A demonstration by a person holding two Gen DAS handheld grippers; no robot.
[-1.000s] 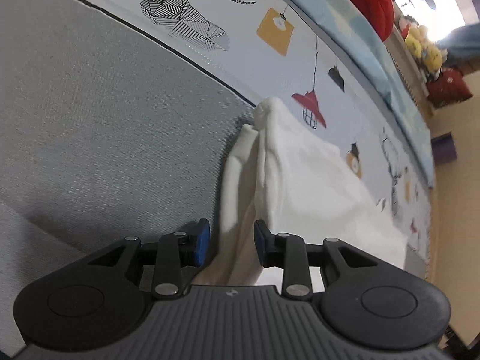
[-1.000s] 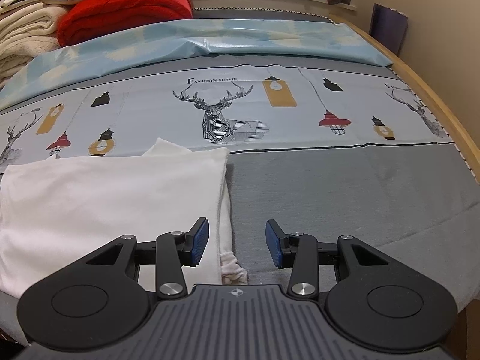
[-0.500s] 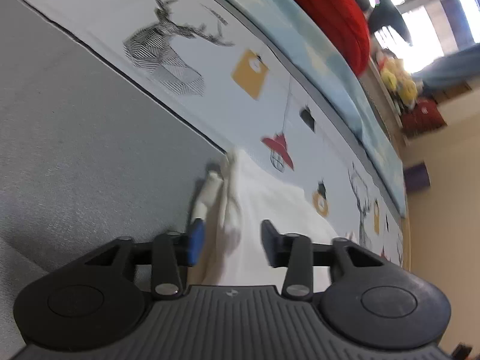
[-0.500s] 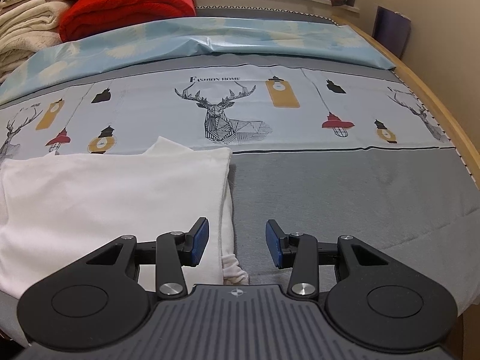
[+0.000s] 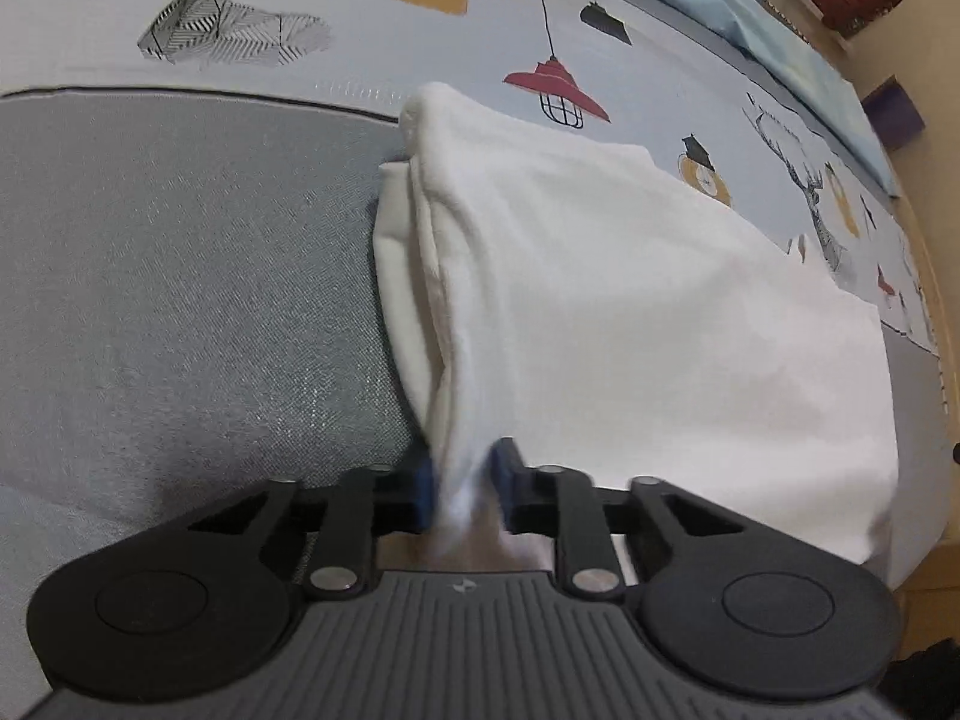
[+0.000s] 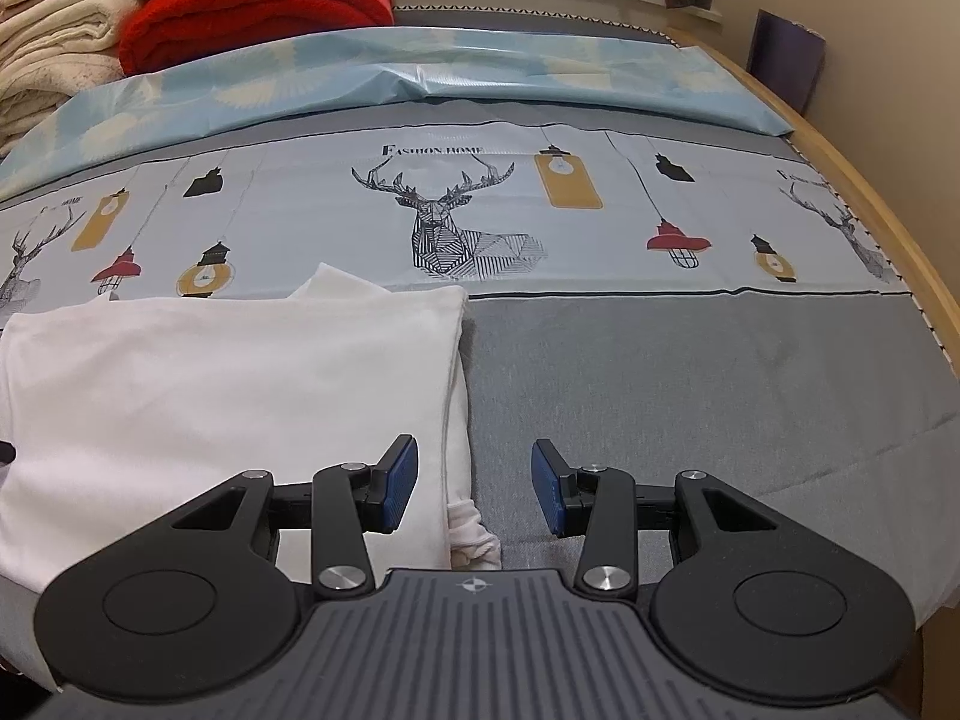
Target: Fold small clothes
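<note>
1. The white garment [image 5: 630,300] lies folded on the bed cover [image 5: 180,300], mostly on the grey part, its far edge over the printed band
2. The left gripper [image 5: 462,489] is closing its jaws, and the near corner of the garment's folded edge is between the blue pads [image 5: 425,489]
3. The right gripper [image 6: 474,483] stands half open and holds nothing; it hangs above the garment's right edge

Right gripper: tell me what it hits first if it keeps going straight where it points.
Probably the edge of the white garment, or the grey bedsheet just beside it. The right gripper is open over that edge; depth is unclear.
</note>
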